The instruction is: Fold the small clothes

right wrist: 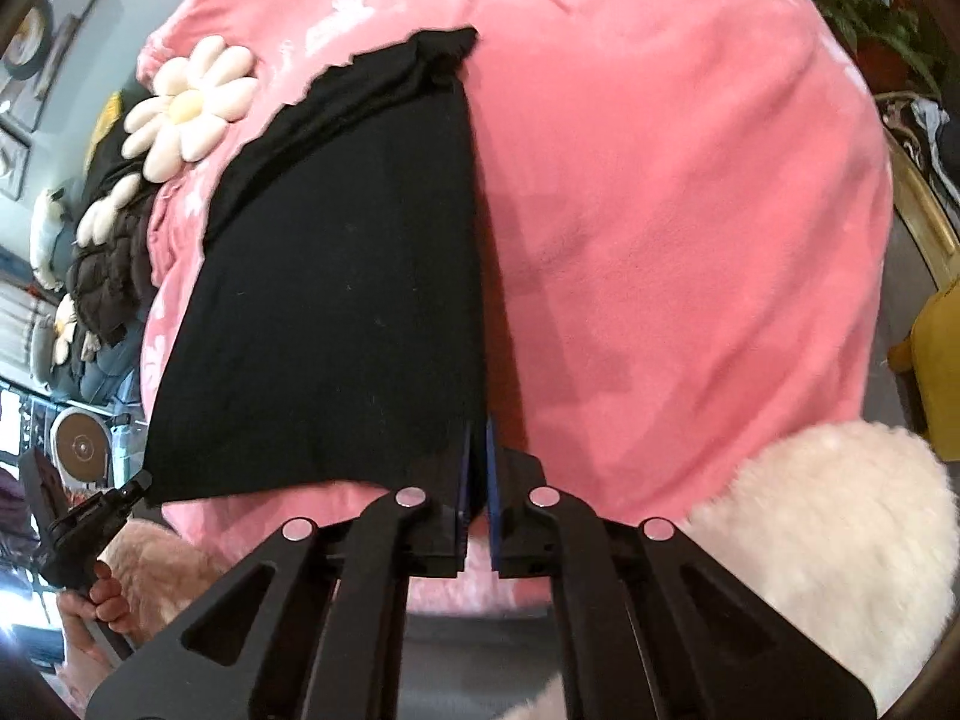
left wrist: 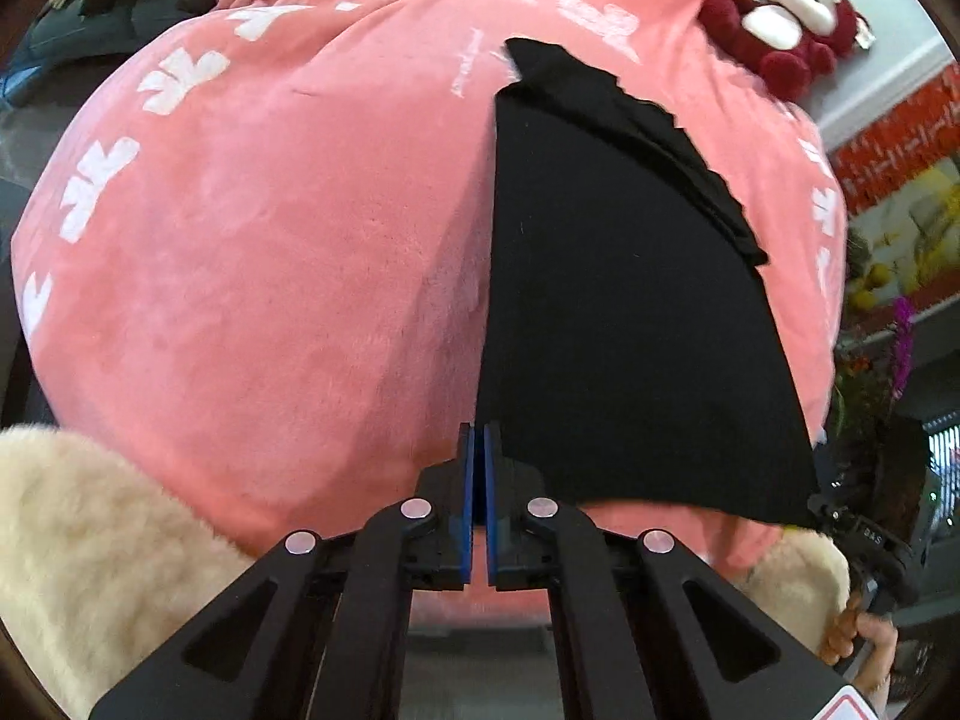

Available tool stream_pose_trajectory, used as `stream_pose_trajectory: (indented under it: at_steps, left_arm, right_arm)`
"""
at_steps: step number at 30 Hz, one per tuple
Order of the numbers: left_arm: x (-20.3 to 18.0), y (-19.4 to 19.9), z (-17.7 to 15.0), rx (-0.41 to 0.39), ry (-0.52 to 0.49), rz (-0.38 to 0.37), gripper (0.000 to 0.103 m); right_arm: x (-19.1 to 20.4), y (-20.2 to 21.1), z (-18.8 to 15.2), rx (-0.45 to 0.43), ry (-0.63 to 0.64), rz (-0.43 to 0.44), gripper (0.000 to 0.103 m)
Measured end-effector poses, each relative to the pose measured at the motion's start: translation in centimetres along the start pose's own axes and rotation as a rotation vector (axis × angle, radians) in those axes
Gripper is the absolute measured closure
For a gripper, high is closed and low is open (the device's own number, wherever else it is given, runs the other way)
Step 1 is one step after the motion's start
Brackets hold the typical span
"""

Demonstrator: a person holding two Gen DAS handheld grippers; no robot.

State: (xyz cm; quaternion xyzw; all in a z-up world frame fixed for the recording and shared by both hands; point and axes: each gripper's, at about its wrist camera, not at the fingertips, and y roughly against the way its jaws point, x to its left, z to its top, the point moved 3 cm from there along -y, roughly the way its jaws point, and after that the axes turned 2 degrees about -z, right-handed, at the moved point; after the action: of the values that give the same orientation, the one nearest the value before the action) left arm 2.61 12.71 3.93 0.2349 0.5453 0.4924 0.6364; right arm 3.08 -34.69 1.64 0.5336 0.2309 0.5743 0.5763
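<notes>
A black garment [left wrist: 624, 312] lies on a pink plush blanket [left wrist: 270, 240], with a ruffled band along its far edge. My left gripper [left wrist: 479, 438] is shut on the garment's near left corner. In the right wrist view the same garment [right wrist: 336, 300] spreads to the left, and my right gripper [right wrist: 478, 438] is shut on its near right corner. Each gripper shows in the other's view: the right one at the far right [left wrist: 864, 540], the left one at the far left [right wrist: 90, 522].
A red and white plush doll [left wrist: 786, 24] sits at the blanket's far right. A white daisy cushion [right wrist: 186, 108] and a dark brown quilted item [right wrist: 108, 276] lie at the far left. Cream fluffy fabric [left wrist: 90, 570] borders the near edge. A yellow object [right wrist: 936, 354] stands right.
</notes>
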Motion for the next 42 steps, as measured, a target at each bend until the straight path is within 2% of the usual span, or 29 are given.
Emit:
stream_pose_trajectory:
  at_steps: [2,3,5,6,7,8,10,14,17,22,24,25,26,27,28,29,31,35,38,42]
  left_arm:
    - [0.4,0.3,-0.7,0.01,0.005,0.006,0.103]
    - [0.5,0.0,-0.7,0.013,0.021,0.001,0.103]
    - [1.1,-0.4,-0.9,0.005,0.082,0.001,0.102]
    - [1.3,-0.6,-0.8,0.002,0.109,-0.002,0.088]
    - [1.6,-0.9,-0.7,0.007,0.139,-0.005,0.074]
    - [1.9,-1.1,-0.8,0.011,0.16,-0.001,0.046]
    - [1.8,-2.0,-0.4,0.005,0.187,0.017,0.043]
    - [1.0,-4.1,0.6,0.004,0.12,0.065,0.039]
    - [1.0,-6.0,1.5,-0.003,0.076,0.121,0.039]
    - [1.8,-9.5,1.4,0.067,0.082,0.17,0.036]
    - [1.6,-9.5,1.4,0.042,0.064,0.17,0.034]
    - [1.4,-9.6,1.4,0.047,0.053,0.17,0.034]
    - [1.3,-9.6,1.4,0.047,0.037,0.163,0.036]
    - [1.3,-9.5,1.4,0.045,0.03,0.155,0.05]
    - [1.4,-9.3,1.5,0.043,0.03,0.136,0.06]
    - [1.6,-9.1,1.6,0.054,0.053,0.063,0.1]
    - [1.9,-8.5,1.4,0.065,0.101,-0.006,0.1]
    - [0.7,-4.6,1.2,-0.004,0.051,-0.066,0.1]
    - [0.0,-1.6,0.5,-0.031,0.012,-0.094,0.1]
    - [0.0,1.5,-1.4,-0.02,0.016,-0.108,0.1]
  right_arm:
    - [-0.6,0.2,-0.9,0.007,0.044,-0.026,0.101]
    - [-0.6,-0.1,-1.1,0.016,0.041,-0.011,0.101]
    - [-0.8,-0.3,-1.0,0.017,0.024,-0.022,0.096]
    - [-0.8,-0.4,-0.9,0.01,0.024,-0.037,0.094]
    - [-0.7,-0.6,-0.8,0.006,0.022,-0.047,0.089]
    - [-0.6,-0.8,-0.5,0.003,0.019,-0.054,0.067]
    - [-0.5,-1.3,0.2,-0.014,0.021,-0.077,0.035]
    - [0.0,-4.0,1.2,0.024,0.046,-0.132,0.034]
    - [-0.3,-6.9,1.5,0.082,0.003,-0.143,0.033]
    - [-0.2,-9.4,1.4,0.124,-0.011,-0.158,0.034]
    - [0.0,-10.0,1.3,0.133,-0.013,-0.148,0.037]
    - [0.2,-10.0,1.2,0.128,-0.003,-0.143,0.048]
    - [0.5,-9.9,1.3,0.12,0.01,-0.128,0.063]
    - [0.8,-9.7,1.2,0.114,0.023,-0.105,0.077]
    - [1.0,-9.5,1.2,0.116,0.026,-0.092,0.098]
    - [1.1,-9.2,1.1,0.105,0.032,-0.09,0.098]
    - [1.4,-7.5,1.0,0.067,0.037,-0.058,0.099]
    - [1.3,-2.9,0.3,-0.002,0.018,0.03,0.099]
    - [1.1,0.4,-0.8,-0.034,0.041,0.055,0.099]
    - [0.8,3.1,-2.6,-0.036,0.063,0.058,0.099]
